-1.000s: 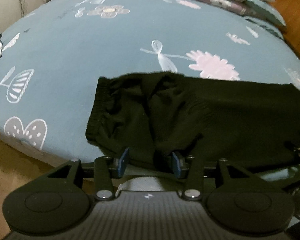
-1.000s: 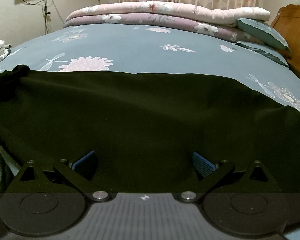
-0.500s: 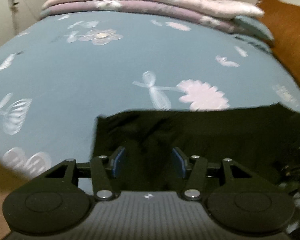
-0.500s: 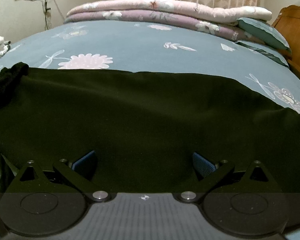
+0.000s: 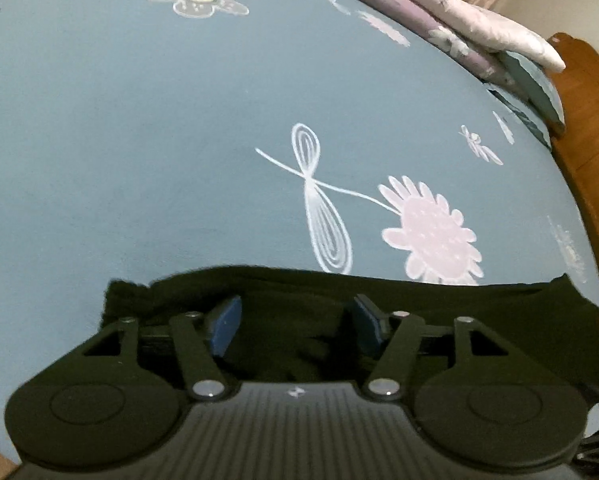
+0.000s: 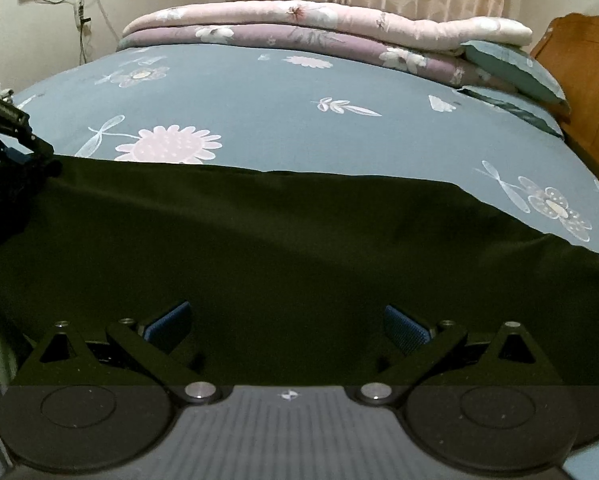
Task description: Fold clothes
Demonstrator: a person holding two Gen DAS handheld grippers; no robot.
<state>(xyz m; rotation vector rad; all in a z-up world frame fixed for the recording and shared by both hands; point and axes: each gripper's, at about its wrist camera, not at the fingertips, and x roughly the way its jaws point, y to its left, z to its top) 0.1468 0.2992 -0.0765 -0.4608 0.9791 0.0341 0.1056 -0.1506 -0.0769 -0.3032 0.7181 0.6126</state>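
Note:
Black trousers (image 6: 299, 240) lie spread across the near side of the blue flowered bed (image 6: 259, 92). In the left wrist view their bunched waistband end (image 5: 299, 312) sits low in the frame. My left gripper (image 5: 297, 324) hovers over that end, open, with black cloth showing between and below its blue pads (image 5: 225, 322). It also shows at the left edge of the right wrist view, as the left gripper (image 6: 15, 148). My right gripper (image 6: 287, 324) stands wide open above the trouser leg, pads (image 6: 403, 326) apart and holding nothing.
Folded pink and purple quilts (image 6: 319, 28) are stacked at the far end of the bed, with a teal pillow (image 6: 511, 68) beside them. A wooden headboard (image 6: 587, 92) rises on the right. Curtains and a wall with cables stand behind.
The left gripper has moved forward and lower over the waistband end, and its fingers have spread wider. The right gripper has stayed open over the trouser leg, shifting only slightly.

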